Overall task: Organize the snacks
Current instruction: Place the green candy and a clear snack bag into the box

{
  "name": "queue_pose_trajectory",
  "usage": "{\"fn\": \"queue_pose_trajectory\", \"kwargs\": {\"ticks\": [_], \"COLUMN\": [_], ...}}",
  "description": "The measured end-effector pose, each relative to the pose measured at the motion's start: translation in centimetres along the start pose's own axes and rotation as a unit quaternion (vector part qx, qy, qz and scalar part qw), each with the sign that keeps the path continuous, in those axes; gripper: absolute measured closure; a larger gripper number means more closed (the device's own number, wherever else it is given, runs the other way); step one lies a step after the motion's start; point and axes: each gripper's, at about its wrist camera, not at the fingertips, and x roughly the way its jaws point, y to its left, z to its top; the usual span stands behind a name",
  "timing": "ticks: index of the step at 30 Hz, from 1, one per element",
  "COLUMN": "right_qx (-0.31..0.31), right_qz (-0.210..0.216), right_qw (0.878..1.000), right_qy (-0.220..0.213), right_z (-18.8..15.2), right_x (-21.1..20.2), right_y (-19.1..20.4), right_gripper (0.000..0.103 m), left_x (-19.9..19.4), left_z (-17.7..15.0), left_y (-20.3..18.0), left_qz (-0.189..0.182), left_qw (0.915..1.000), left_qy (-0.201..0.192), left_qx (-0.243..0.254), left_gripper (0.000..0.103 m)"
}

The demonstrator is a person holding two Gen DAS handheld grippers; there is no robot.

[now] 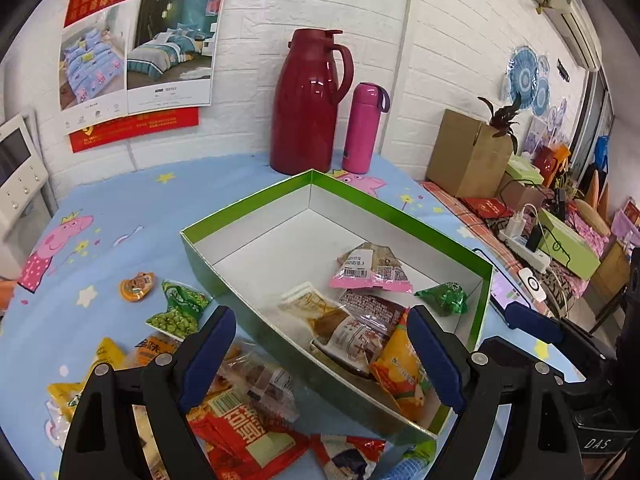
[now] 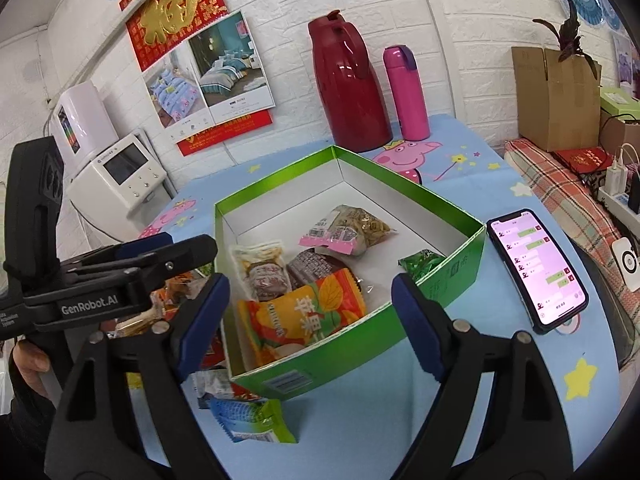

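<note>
Green box (image 1: 280,320) is holding several snack packets already; more packets (image 1: 240,424) are lying just beside it, while both grippers' fingers are gaping empty.

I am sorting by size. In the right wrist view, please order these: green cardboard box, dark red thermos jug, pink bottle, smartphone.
1. Green cardboard box
2. Dark red thermos jug
3. Pink bottle and smartphone: they look alike, and the phone lies nearer, so unsure.
</note>
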Motion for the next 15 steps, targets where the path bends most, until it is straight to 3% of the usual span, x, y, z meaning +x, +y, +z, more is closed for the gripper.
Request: {"fn": "queue_pose_trajectory", "kwargs": {"ticks": [5, 10, 15], "right_qx": [-0.011, -0.016, -0.028], "right_qz": [0.011, 0.023, 0.031], "right_qw": [1.000, 0.999, 0.998], "right_qy": [-0.026, -0.040, -0.046], "right_z": [-0.7, -1.7, -3.1], "right_x": [-2.9, -5.2, -6.5], "right_y": [2.0, 3.7, 5.2], "right_gripper": [0.007, 0.002, 0.001], "left_x": [-3.2, -5.8, -7.3], "left_z": [-1.2, -2.8, -4.5], "left_y": [-0.4, -0.4, 0.2], "left_qz": [0.019, 0.049, 0.051], "left_qw": [0.9997, 0.9987, 0.9986], "left_qy": [-0.014, -0.015, -0.011], "left_qx": [0.004, 0.006, -0.002], "left_gripper": [0.014, 0.014, 0.014]}}
